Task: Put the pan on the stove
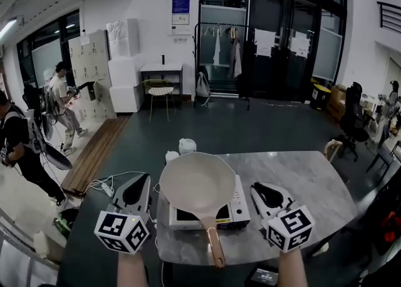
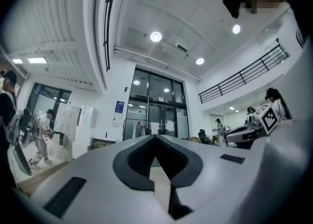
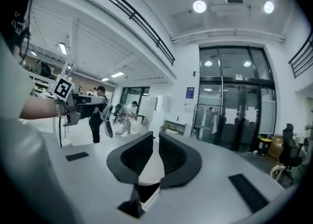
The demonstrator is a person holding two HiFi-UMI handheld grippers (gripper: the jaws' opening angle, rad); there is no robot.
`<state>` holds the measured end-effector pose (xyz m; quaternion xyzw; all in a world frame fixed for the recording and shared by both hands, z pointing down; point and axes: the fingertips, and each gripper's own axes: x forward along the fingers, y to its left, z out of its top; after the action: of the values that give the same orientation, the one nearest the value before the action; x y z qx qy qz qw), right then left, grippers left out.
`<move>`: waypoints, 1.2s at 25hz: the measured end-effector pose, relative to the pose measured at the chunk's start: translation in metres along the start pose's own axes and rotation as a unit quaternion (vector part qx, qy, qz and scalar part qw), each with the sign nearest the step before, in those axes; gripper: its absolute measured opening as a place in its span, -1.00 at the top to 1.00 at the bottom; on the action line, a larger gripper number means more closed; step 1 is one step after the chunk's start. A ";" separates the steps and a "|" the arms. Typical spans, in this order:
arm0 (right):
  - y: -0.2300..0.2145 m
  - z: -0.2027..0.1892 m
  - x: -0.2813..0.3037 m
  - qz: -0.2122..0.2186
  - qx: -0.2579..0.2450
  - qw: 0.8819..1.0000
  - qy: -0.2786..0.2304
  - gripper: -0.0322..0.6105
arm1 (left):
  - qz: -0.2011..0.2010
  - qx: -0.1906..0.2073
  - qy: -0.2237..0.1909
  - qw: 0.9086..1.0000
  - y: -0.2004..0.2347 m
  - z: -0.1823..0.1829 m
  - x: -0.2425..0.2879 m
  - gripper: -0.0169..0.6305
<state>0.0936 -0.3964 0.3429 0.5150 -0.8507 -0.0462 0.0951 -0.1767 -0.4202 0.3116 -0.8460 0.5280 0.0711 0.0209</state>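
My left jaws: the left gripper [image 2: 155, 141] has its two tips pressed together. No gap shows and nothing is caught between them.
My right jaws: the right gripper [image 3: 157, 139] has its jaws almost together, with only a narrow slit between the pads. Nothing is in the slit.
Hold: neither gripper has hold of anything.
Aim: both grippers point out across the room, about level, toward the dark glass doors [image 1: 276, 35] at the far wall.
Marker cubes: the left cube [image 1: 122, 231] and the right cube [image 1: 289, 227] sit at the near end of each gripper, above my forearms.
Pan: the cream pan [image 1: 197, 182] sits on the stove [image 1: 238, 209]. Its bowl covers most of the stove top.
Pan handle: the handle [image 1: 215, 242] points back toward me and reaches past the table's near edge.
Clearance: my left gripper is to the left of the pan and my right gripper to the right of the stove. Neither touches pan or stove.
Table: the grey marbled table [image 1: 307, 182] carries the stove. The right gripper hangs over the table and the left gripper hangs off its left edge.
Behind the pan: a white container [image 1: 187, 146] and a smaller white one [image 1: 171, 155] stand near the table's far edge.
Surroundings: two people [image 1: 62, 107] stand at the far left beside a wooden floor strip [image 1: 94, 154].
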 end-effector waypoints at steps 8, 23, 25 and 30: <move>-0.025 0.035 -0.028 -0.051 0.050 0.992 -0.108 0.74 | 0.028 0.024 -0.024 0.999 0.008 0.008 -0.009 0.91; -0.043 0.060 -0.037 -0.093 -0.001 0.984 -0.150 0.82 | 0.043 0.015 -0.032 0.998 0.019 0.019 -0.005 0.91; -0.045 0.058 -0.038 -0.101 0.004 0.983 -0.150 0.82 | 0.043 0.011 -0.032 0.999 0.017 0.018 -0.005 0.91; -0.042 0.056 -0.035 -0.100 -0.005 0.984 -0.147 0.82 | 0.048 0.004 -0.022 0.999 0.022 0.014 -0.006 0.91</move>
<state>0.1345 -0.3858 0.2764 0.5846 -0.7992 -0.1353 -0.0333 -0.2006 -0.4226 0.2992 -0.8179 0.5675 0.0884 0.0327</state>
